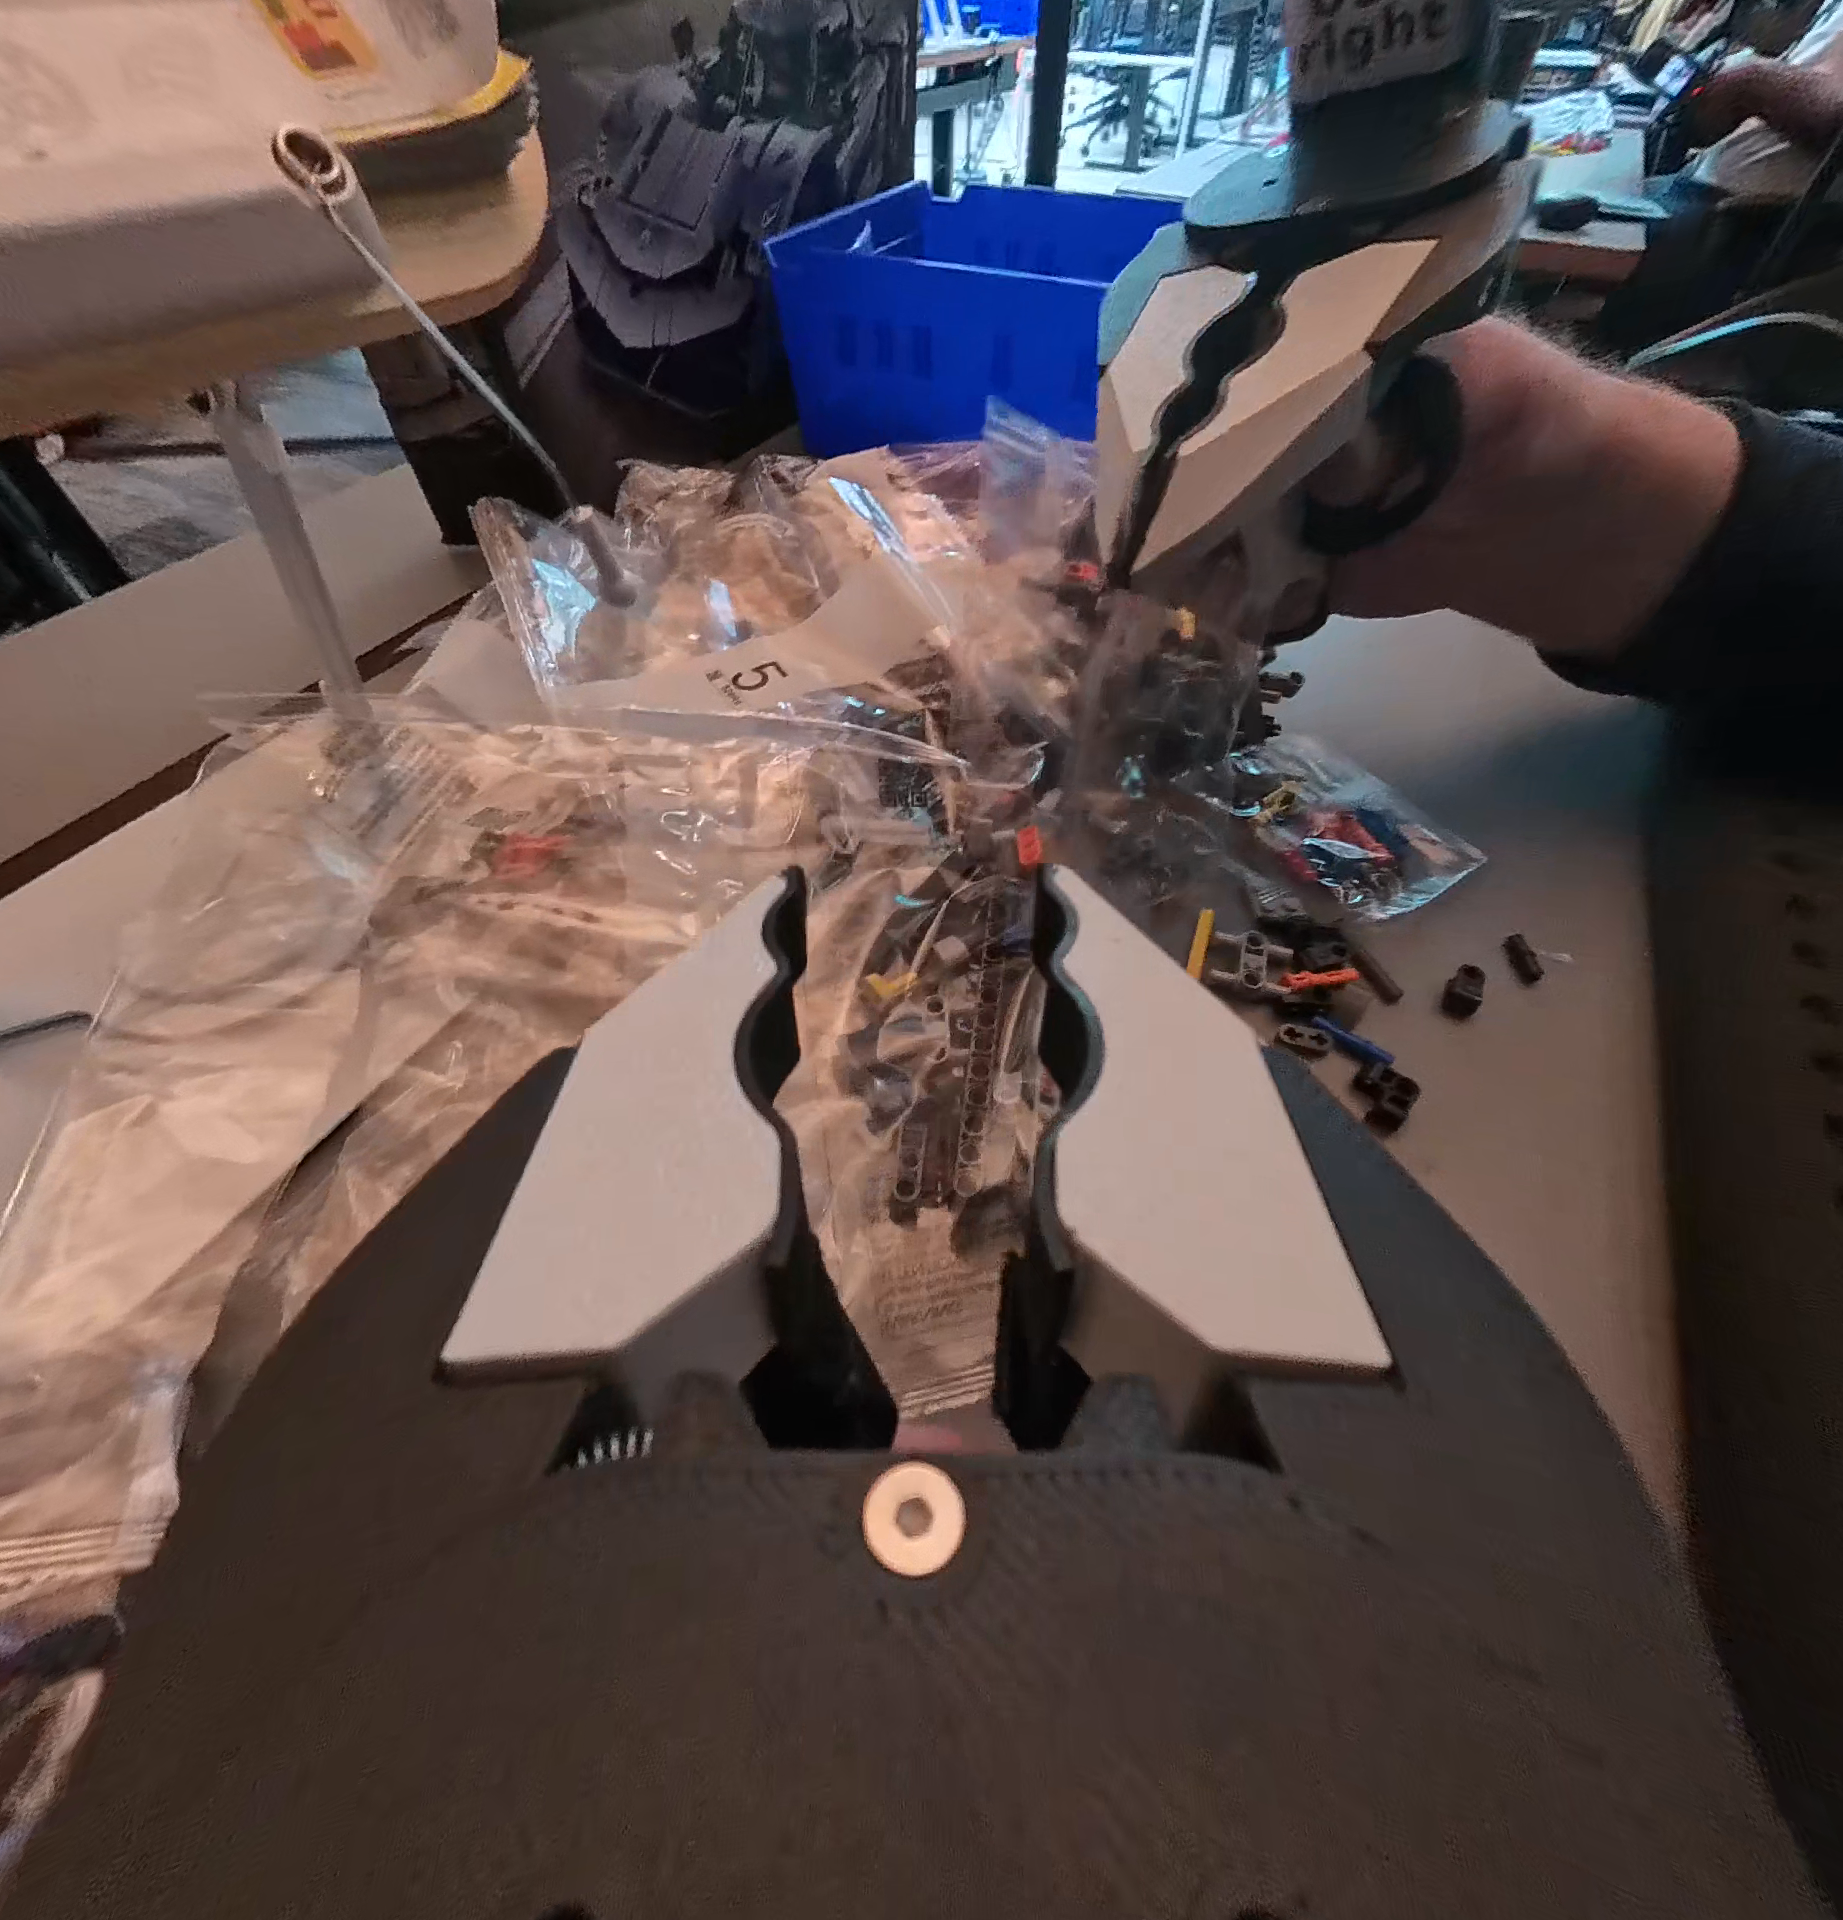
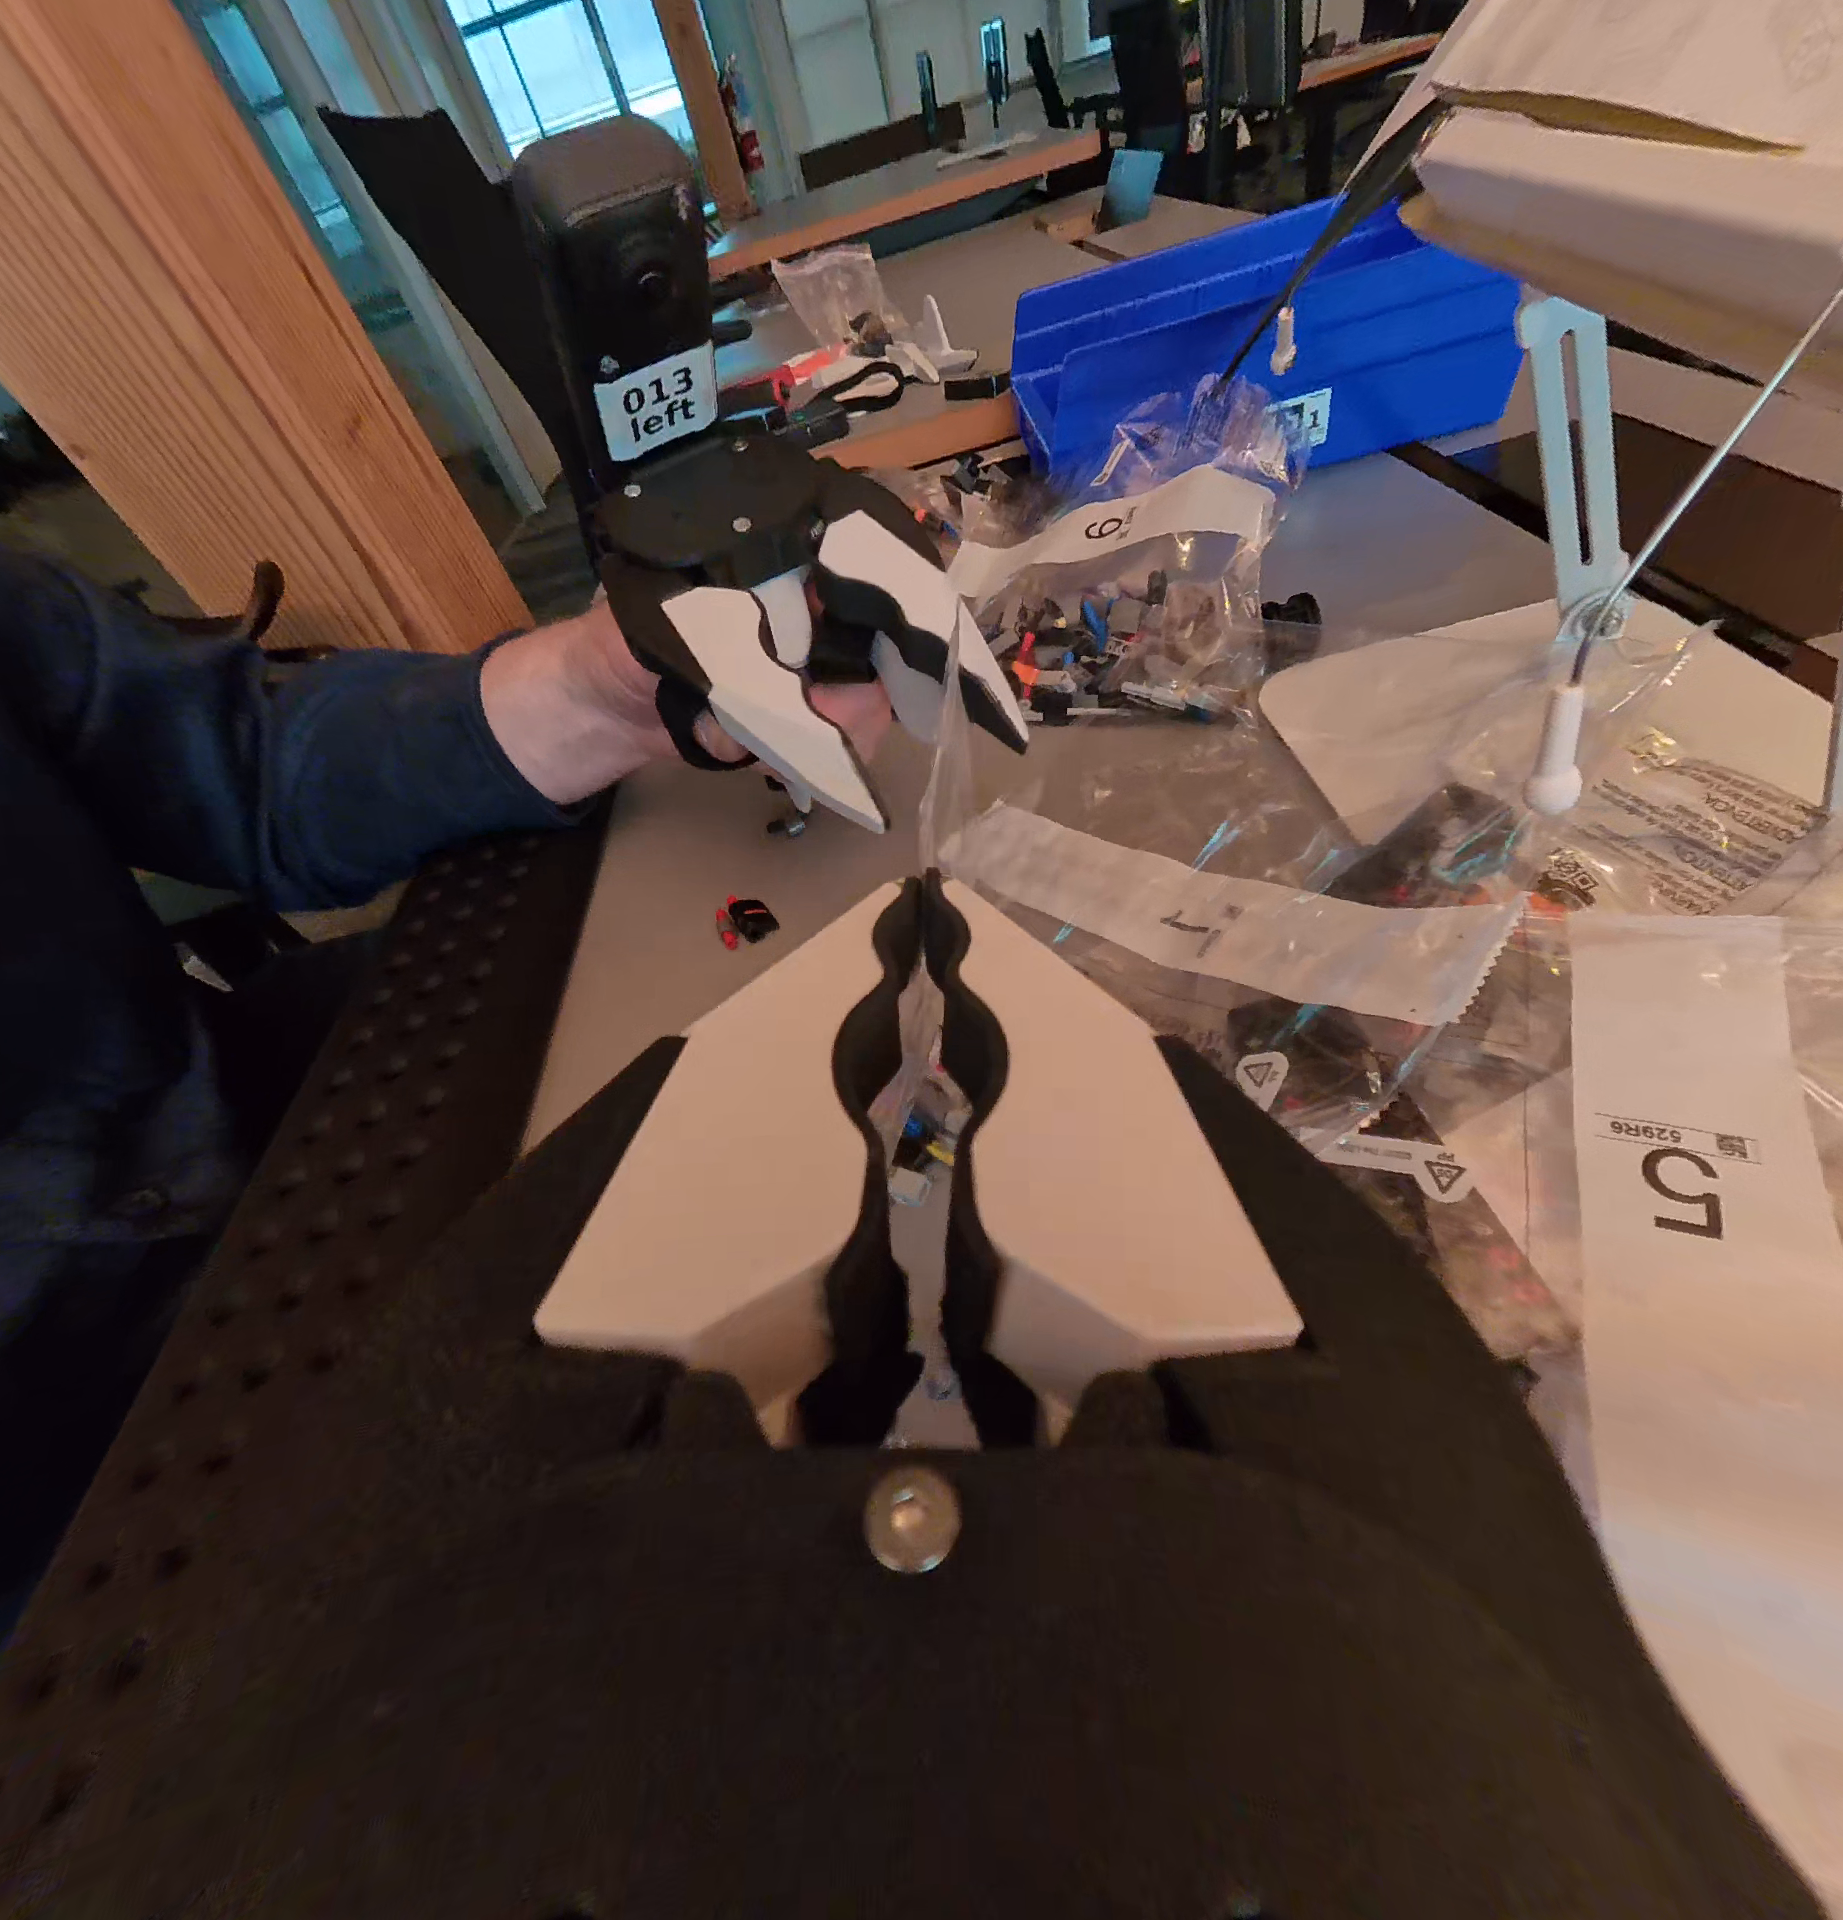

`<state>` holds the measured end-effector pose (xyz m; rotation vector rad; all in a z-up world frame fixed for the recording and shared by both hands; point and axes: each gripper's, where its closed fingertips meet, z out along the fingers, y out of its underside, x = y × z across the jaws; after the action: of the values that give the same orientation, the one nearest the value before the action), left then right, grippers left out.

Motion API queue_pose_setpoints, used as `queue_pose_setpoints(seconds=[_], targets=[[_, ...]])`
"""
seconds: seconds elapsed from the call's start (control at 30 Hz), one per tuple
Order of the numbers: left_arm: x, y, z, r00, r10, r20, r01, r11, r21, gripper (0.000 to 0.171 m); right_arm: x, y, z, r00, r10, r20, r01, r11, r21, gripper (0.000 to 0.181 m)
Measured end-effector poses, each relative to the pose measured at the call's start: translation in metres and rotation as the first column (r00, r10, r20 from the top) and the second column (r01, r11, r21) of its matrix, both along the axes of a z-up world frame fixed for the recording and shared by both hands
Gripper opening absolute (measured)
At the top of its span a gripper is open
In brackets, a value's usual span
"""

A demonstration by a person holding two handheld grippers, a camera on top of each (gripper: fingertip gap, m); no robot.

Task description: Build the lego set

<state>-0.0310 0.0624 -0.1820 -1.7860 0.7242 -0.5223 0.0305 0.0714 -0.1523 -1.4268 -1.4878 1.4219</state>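
Left gripper (image 1: 917,883): matt black body with a rough, ribbed plastic texture, smooth white finger faces – bright metal washer (image 1: 914,1519) at the pivot. Bags (image 1: 397,935) ahead of its tips: clear glossy crinkled film; table (image 1: 1499,1122) beneath: smooth matt grey.

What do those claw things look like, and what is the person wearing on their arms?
Each claw has a black, rough plastic body with a silver bolt in the middle and two pale wedge-shaped fingers with wavy black inner edges. The left claw carries a dark camera block on top with a white sticker; the right claw has a white sticker too. Black finger loops hang beneath. The person wears dark blue long sleeves.
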Motion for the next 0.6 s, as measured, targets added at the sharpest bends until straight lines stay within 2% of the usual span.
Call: queue_pose_setpoints(seconds=[0.2,0.27,0.3,0.43,0.6], targets=[[0.02,-0.009,0.001,0.995,-0.092,0.03,0.092,0.996,0.007,0.038,-0.001,-0.006,0.007,0.999,0.025,-0.038,-0.026,0.999,-0.024,0.0],[0.026,-0.012,0.004,0.992,-0.12,0.05,0.119,0.993,0.026,0.02,-0.002,-0.009,0.007,0.998,0.038,-0.042,-0.039,0.999,-0.019,0.0],[0.027,-0.011,0.006,0.992,-0.117,0.047,0.115,0.992,0.041,0.002,-0.002,-0.011,0.007,0.998,0.044,-0.043,-0.045,0.999,-0.011,0.0],[0.019,-0.008,0.011,0.997,-0.077,-0.002,0.077,0.992,0.104,0.0,-0.001,-0.016,0.013,0.996,0.065,-0.066,-0.062,0.997,0.051,0.0],[0.011,-0.004,0.017,0.999,-0.036,0.033,0.032,0.992,0.123,0.0,0.001,-0.033,0.018,0.988,0.128,-0.085,-0.114,0.983,0.145,0.0]])
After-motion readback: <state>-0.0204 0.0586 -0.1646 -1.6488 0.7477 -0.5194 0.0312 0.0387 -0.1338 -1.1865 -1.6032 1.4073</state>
